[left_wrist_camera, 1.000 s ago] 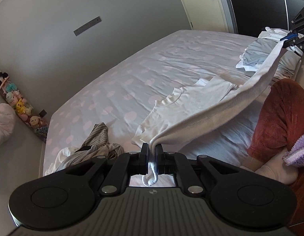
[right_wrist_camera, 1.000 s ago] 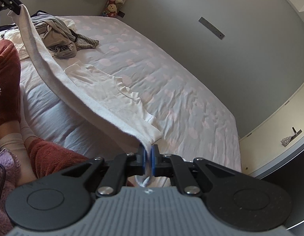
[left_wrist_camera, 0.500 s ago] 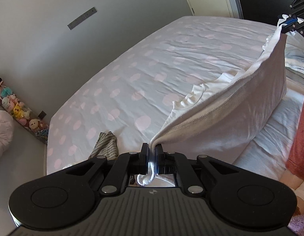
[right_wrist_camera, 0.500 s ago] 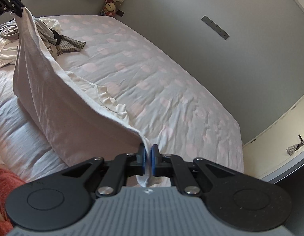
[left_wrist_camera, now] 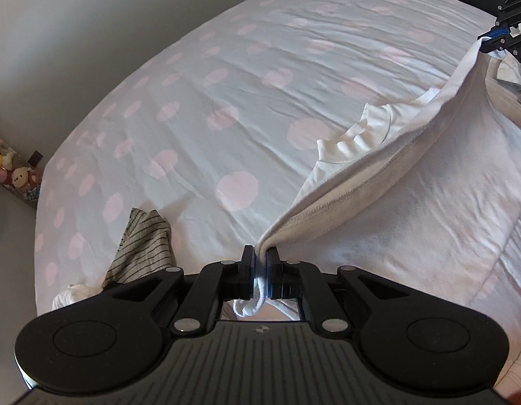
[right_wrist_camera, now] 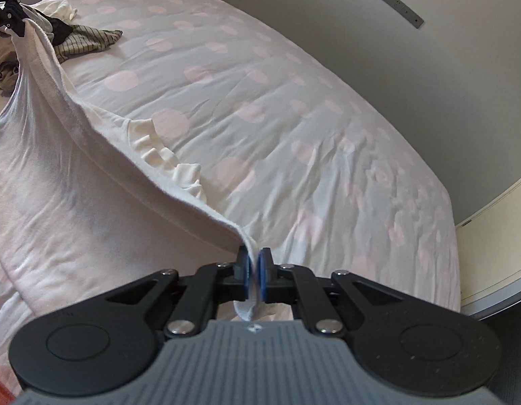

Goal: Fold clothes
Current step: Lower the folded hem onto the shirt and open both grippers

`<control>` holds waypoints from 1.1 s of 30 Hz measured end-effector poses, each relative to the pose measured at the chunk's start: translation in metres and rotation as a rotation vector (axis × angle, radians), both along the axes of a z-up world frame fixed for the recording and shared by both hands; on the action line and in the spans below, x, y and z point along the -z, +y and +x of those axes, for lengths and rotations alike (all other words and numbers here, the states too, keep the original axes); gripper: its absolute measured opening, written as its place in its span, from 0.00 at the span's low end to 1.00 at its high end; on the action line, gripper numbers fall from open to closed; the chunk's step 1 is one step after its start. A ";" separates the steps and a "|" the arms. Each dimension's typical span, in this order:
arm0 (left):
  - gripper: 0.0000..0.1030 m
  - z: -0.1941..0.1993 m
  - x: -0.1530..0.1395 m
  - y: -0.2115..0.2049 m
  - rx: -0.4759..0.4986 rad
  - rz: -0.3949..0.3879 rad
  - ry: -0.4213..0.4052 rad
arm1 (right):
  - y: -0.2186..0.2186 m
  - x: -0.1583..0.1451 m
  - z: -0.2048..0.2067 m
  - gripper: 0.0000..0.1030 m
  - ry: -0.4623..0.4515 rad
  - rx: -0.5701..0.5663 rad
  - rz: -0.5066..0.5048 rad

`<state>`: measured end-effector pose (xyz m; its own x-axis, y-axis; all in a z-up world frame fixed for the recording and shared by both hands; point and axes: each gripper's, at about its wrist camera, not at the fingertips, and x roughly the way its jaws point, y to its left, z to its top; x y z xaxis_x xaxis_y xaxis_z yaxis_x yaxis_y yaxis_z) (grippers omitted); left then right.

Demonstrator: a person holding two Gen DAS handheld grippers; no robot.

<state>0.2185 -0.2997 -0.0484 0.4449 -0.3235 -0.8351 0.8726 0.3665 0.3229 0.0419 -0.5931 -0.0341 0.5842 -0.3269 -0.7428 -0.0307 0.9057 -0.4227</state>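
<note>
Left wrist view: the left claw (left_wrist_camera: 259,257) was seen closed tight on one corner of a white knitted cotton top (left_wrist_camera: 412,202), a small bunch of fabric pinched between its pads and poking out behind them. From there the stitched hem of the garment was stretched in a taut line up to the right claw (left_wrist_camera: 493,38), which was likewise clamped on the opposite corner. Below that raised hem the cloth was draped down in a broad, softly wrinkled sheet onto the bed with a pale grey cover dotted with pink circles (left_wrist_camera: 226,108). Beyond the hem, a ribbed neckline and part of the upper body were lying flat on the cover.

Right wrist view: the right claw (right_wrist_camera: 254,263) was shown shut on its corner, and the left claw (right_wrist_camera: 9,22) was visible at the far end of the hem. The white top (right_wrist_camera: 75,202) was hung between them, its frilled collar resting on the bed (right_wrist_camera: 294,118). A crumpled striped grey garment (right_wrist_camera: 88,42) was lying near the left claw, on the cover.
</note>
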 end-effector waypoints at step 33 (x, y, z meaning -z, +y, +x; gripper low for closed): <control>0.11 0.069 0.052 -0.011 -0.288 -0.192 0.117 | -0.082 0.072 0.054 0.22 -0.102 0.330 0.360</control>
<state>0.2877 -0.3108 -0.1007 0.4459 -0.3549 -0.8217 0.7516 0.6469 0.1285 0.0961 -0.6753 -0.1062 0.5682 -0.2402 -0.7871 0.3074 0.9492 -0.0677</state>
